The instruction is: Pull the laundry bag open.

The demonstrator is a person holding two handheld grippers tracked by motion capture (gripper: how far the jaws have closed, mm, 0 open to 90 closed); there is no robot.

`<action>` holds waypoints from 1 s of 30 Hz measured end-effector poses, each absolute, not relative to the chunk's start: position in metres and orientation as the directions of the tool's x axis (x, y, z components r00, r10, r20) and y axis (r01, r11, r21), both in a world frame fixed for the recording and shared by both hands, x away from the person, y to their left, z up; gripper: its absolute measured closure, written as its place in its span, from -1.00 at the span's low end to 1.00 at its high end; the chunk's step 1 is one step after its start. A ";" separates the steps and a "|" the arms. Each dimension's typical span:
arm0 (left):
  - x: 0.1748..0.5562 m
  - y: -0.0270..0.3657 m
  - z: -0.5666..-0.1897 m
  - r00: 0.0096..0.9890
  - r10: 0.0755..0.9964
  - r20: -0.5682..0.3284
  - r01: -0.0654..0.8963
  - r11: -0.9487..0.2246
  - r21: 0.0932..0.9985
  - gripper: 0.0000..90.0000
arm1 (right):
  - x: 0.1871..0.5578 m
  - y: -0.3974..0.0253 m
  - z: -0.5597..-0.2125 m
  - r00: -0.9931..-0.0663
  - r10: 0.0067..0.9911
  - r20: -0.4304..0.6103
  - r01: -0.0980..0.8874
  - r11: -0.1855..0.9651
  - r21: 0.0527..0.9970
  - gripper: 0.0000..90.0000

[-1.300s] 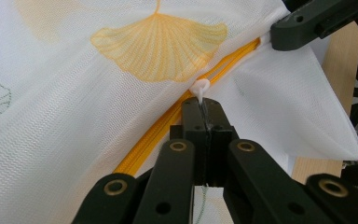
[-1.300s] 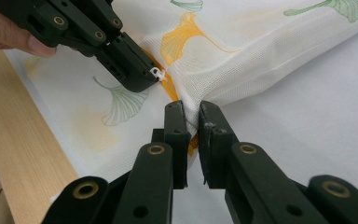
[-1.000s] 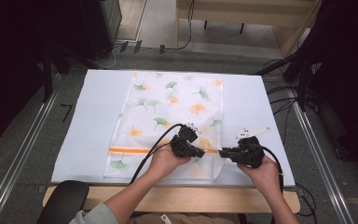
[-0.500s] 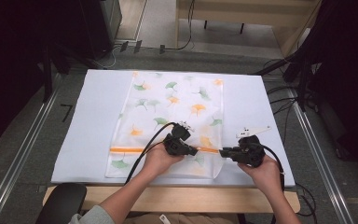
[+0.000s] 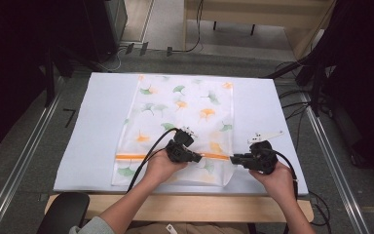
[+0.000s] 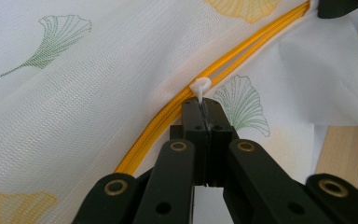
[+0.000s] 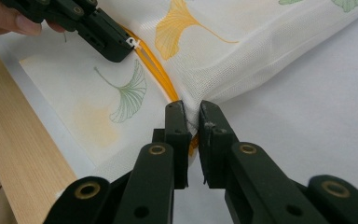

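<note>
A white mesh bag (image 5: 185, 107) printed with ginkgo leaves lies flat on the white table cover (image 5: 92, 131). An orange zipper (image 5: 136, 156) runs across its near end. My left gripper (image 5: 198, 157) is shut on the small white zipper pull (image 6: 199, 86), partway along the zipper. In the left gripper view its jaws press together under the pull. My right gripper (image 5: 233, 158) is shut on the bag's right edge (image 7: 191, 116), where the zipper ends. The left gripper (image 7: 121, 46) appears at the top left of the right gripper view, a short way from the right one.
A bare wooden table edge (image 5: 185, 204) runs along the near side under both forearms. Cables (image 5: 292, 105) hang off the right of the table. A dark chair part (image 5: 63, 212) sits at the bottom left. Metal rails (image 5: 19, 161) flank the table.
My left gripper has slid a little to the left along the zipper with the pull in it. The right gripper has stayed at the bag's edge.
</note>
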State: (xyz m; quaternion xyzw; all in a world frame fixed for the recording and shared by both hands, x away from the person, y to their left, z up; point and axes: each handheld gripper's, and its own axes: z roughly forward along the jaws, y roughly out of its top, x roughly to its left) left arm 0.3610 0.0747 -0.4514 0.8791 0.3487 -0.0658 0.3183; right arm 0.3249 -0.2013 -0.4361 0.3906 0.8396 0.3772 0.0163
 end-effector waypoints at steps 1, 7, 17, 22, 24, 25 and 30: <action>0.361 0.075 -0.451 0.749 0.572 -0.335 0.654 -0.555 0.514 1.00 | 0.325 -0.201 -0.436 -0.695 0.668 0.267 0.643 0.411 0.646 0.89; 0.360 0.074 -0.450 0.750 0.570 -0.336 0.653 -0.557 0.513 1.00 | 0.325 -0.202 -0.437 -0.693 0.669 0.268 0.646 0.411 0.643 0.89; 0.362 0.075 -0.451 0.746 0.570 -0.343 0.658 -0.554 0.510 1.00 | 0.325 -0.201 -0.436 -0.695 0.667 0.268 0.645 0.413 0.643 0.89; 0.363 0.078 -0.452 0.732 0.585 -0.348 0.673 -0.540 0.506 1.00 | 0.324 -0.201 -0.436 -0.697 0.667 0.265 0.642 0.415 0.645 0.89; 0.363 0.081 -0.452 0.740 0.584 -0.334 0.664 -0.553 0.504 1.00 | 0.324 -0.201 -0.436 -0.698 0.667 0.262 0.640 0.417 0.646 0.89; 0.363 0.082 -0.451 0.737 0.586 -0.337 0.667 -0.550 0.503 1.00 | 0.324 -0.201 -0.436 -0.698 0.666 0.261 0.640 0.417 0.646 0.89; 0.362 0.096 -0.450 0.726 0.607 -0.324 0.678 -0.549 0.489 1.00 | 0.324 -0.202 -0.436 -0.692 0.671 0.268 0.647 0.411 0.642 0.89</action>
